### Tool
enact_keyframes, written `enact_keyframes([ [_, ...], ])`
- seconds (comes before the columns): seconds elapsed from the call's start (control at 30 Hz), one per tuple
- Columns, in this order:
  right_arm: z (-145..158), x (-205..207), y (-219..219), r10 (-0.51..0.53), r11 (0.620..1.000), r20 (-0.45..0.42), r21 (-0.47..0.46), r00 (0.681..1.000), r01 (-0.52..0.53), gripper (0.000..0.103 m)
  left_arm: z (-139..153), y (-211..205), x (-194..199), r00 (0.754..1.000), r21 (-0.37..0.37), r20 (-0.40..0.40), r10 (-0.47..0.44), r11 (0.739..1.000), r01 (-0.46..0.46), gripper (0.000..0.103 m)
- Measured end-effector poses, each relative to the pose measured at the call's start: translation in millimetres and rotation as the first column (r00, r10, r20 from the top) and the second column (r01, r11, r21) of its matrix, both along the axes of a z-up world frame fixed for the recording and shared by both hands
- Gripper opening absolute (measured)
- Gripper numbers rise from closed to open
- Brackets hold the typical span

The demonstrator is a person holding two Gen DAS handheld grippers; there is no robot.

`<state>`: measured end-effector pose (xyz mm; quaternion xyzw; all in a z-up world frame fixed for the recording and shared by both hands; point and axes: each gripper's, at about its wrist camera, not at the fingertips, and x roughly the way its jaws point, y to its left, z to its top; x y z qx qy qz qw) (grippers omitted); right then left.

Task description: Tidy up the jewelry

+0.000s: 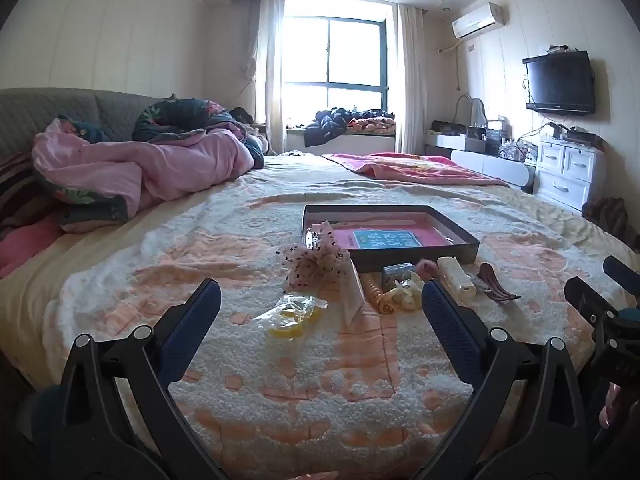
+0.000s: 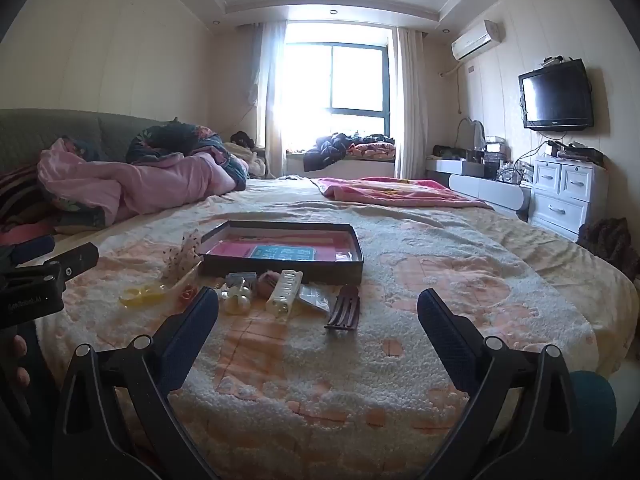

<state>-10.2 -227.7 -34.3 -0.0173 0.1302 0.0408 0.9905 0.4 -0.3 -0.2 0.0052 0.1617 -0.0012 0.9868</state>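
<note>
Both grippers, left gripper point(image 1: 320, 308) and right gripper point(image 2: 318, 312), hover with fingers spread wide and empty. The hair accessories point(image 2: 280, 290) lie on the bed point(image 2: 440, 320) before the tray point(image 2: 280, 264), the brown claw clip point(image 2: 343, 313) nearest the right.

Left gripper point(image 1: 321, 303): black plastic frame, triangular cut-outs, round silver pivot screws, dark blue textured pads on fingers point(image 1: 451, 320). Right gripper point(image 2: 318, 307): same black frame, silver screws, blue ribbed pads. Small pale lettering ran along left gripper's black body in right wrist view. Teal sleeve point(image 2: 592, 408) showed beside right gripper.
</note>
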Motion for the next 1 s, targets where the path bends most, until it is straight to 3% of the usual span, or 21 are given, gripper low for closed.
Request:
enact_keyframes([
  [1.0, -2.1, 2.4, -1.3, 0.004, 1.000, -0.005, 0.011, 1.000, -0.004, 0.097, -4.1, 2.6, 1.2, 1.000, -0.020, -0.018, 0.010, 1.000, -0.010, 0.092],
])
